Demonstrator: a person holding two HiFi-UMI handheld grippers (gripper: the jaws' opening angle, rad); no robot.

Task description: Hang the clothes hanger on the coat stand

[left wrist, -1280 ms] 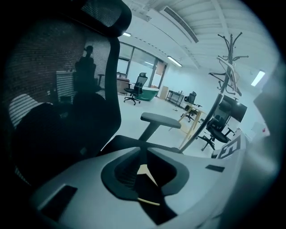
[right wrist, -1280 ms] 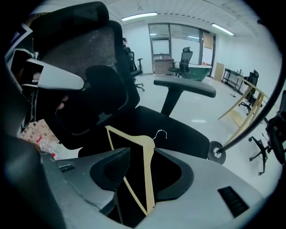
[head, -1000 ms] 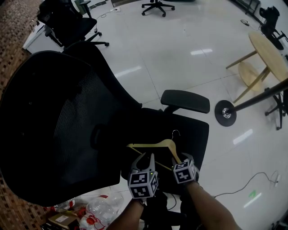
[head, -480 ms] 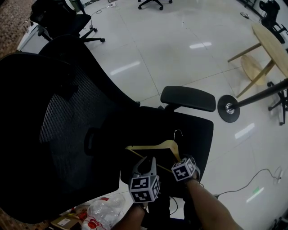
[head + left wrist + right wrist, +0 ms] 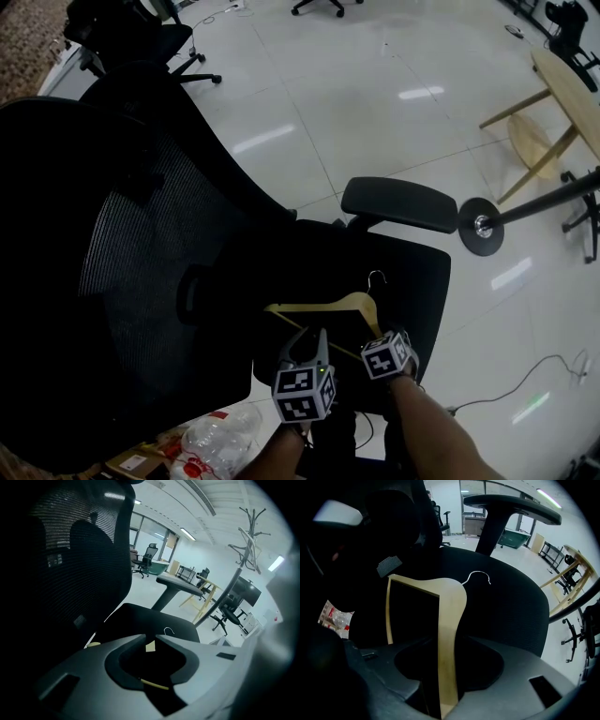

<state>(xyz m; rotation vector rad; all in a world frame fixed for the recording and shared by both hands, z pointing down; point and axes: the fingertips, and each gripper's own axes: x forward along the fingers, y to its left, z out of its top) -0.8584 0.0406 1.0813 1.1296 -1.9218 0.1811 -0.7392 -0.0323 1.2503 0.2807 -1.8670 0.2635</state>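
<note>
A wooden clothes hanger [image 5: 328, 305] with a metal hook [image 5: 377, 277] lies flat on the seat of a black office chair [image 5: 412, 272]. My left gripper [image 5: 307, 336] points down at the hanger's thin lower bar [image 5: 154, 685], which crosses the hollow between its jaws; the tips stand a narrow gap apart [image 5: 150, 639]. My right gripper [image 5: 380, 337] sits over the hanger's near arm. That arm [image 5: 447, 634] runs straight between the right jaws [image 5: 447, 643], which have just been closing but still show a dark gap beside the wood. The coat stand [image 5: 243, 550] leans off to the right.
The chair's tall mesh back [image 5: 122, 253] fills the left and its armrest [image 5: 398, 202] juts out behind the seat. The coat stand's round base [image 5: 481, 226] rests on the glossy floor, near a wooden table [image 5: 567, 84]. Plastic bottles and packets [image 5: 202, 436] lie by my feet.
Both grippers have sunk a little onto the hanger on the seat. The hanger itself has not shifted.
</note>
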